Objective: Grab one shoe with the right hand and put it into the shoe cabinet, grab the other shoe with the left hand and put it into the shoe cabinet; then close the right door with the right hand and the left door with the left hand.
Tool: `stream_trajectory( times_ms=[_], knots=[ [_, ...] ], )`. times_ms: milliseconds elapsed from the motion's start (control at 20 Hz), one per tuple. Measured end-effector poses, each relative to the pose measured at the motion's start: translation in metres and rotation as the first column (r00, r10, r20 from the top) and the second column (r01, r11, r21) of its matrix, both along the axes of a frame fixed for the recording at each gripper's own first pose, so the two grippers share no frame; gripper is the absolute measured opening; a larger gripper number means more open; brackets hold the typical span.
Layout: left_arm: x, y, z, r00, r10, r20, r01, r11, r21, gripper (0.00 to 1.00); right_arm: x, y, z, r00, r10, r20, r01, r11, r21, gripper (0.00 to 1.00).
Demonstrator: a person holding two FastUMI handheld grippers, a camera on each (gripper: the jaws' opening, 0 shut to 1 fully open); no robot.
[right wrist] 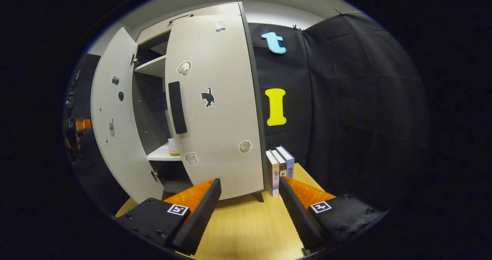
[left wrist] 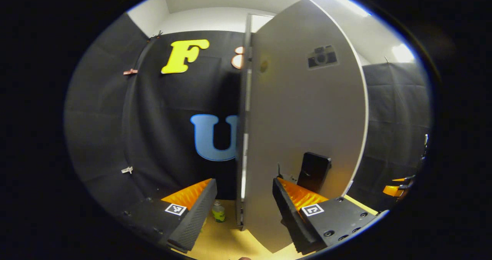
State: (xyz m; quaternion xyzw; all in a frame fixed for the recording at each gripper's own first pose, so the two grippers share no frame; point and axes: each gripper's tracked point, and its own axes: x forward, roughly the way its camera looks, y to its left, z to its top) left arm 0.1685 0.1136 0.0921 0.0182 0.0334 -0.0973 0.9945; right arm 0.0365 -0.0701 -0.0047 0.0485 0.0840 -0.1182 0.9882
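Door-closing step, I judge: my right gripper (right wrist: 246, 210) and left gripper (left wrist: 238, 210) both spread, empty; right door (right wrist: 215, 102) nearly shut, left door (left wrist: 303, 117) needs pushing closed.

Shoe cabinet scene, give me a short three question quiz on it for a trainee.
1. True or false: the white shoe cabinet's right door with the black cat sticker is nearly shut.
2. Which stands open wider: A, the plain white left door; B, the right door?
3. What stands upright beside the cabinet on the light wooden table?

Key: 1 true. 2 A. 3 three upright books. Both the left gripper and right gripper are open.
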Motion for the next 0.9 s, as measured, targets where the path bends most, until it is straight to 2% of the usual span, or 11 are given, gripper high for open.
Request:
stream_trajectory(
  times_ms=[100,250,300,450,550,900],
  knots=[
    [-0.001,-0.041,0.001,1.000,-0.002,0.020,0.002,1.000,0.028,0.93,0.001,-0.013,0.005,1.000,0.007,0.017,-0.006,1.000,-0.009,0.99],
    [0.004,-0.101,-0.002,0.999,0.031,0.037,-0.031,1.000,0.002,0.93,-0.003,-0.032,0.006,1.000,0.006,0.025,-0.005,0.999,-0.040,0.98],
    [0.004,-0.117,-0.004,0.998,0.046,0.037,-0.046,0.999,-0.003,0.96,-0.004,-0.037,0.007,1.000,0.010,0.024,-0.009,0.999,-0.052,0.98],
    [-0.008,-0.163,-0.020,0.998,0.063,0.030,-0.062,0.997,-0.044,0.96,-0.010,-0.049,0.009,0.999,0.038,0.035,-0.037,0.998,-0.041,0.99],
    [-0.022,-0.177,-0.029,0.997,0.069,0.036,-0.067,0.997,-0.044,0.96,-0.013,-0.060,0.007,0.998,0.054,0.032,-0.053,0.998,-0.028,0.98],
    [-0.091,-0.182,-0.065,0.984,0.175,0.016,-0.174,0.983,-0.050,0.95,-0.025,-0.087,-0.014,0.992,0.125,0.017,-0.126,0.992,0.016,0.99]
  ],
)
